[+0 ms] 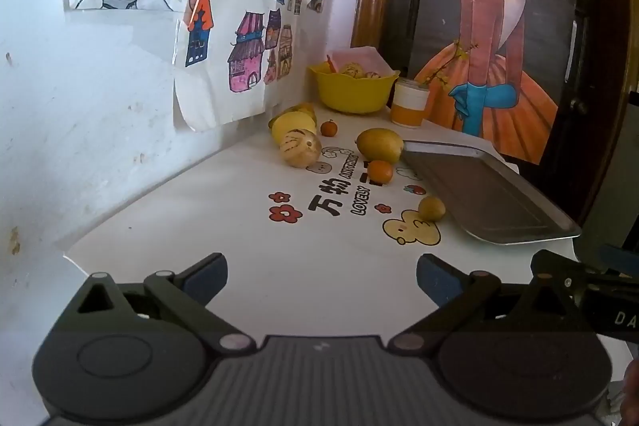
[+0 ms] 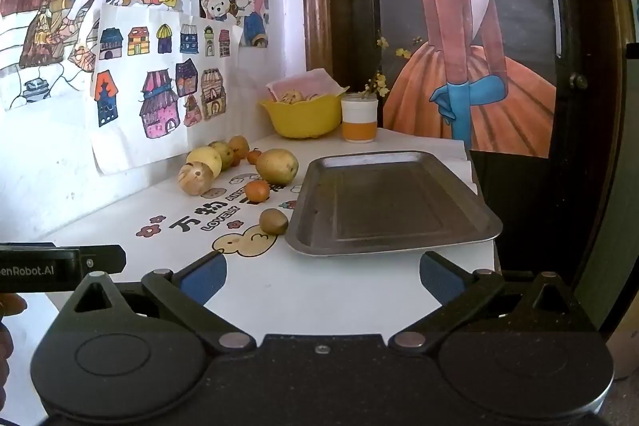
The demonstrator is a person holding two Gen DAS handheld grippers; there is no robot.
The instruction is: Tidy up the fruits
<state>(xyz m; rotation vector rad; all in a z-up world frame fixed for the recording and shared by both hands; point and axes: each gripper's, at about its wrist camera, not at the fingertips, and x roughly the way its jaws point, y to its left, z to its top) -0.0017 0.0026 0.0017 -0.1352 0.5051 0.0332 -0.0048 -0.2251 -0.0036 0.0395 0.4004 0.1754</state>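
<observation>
In your left wrist view, the left gripper [image 1: 321,276] sits at the bottom of the frame with its fingers [image 1: 205,276] spread wide and nothing between them. The fruits lie loose on the worktop [image 1: 247,266] at mid-frame: a striped melon [image 1: 300,149], a large yellow fruit [image 1: 379,145], a small orange [image 1: 380,171] just below it, and a small yellow-green fruit [image 1: 431,208] near the metal tray [image 1: 485,198], which stretches toward the lower right and holds nothing. A yellow bowl [image 1: 353,92] with more fruit stands above, at centre.

In your right wrist view, the right gripper [image 2: 322,276] is likewise spread and empty at the bottom of the frame. The tray [image 2: 393,204] fills the centre right, and the small yellow-green fruit [image 2: 273,221] lies just beside its left edge, the easiest first pick, I judge.

These fruits look round, smooth and fairly firm, so expect them to roll or squirt out of a shallow pinch. Take each across its widest middle, from above. The large yellow fruit [image 2: 277,165] probably weighs most; close gently to avoid bruising.
</observation>
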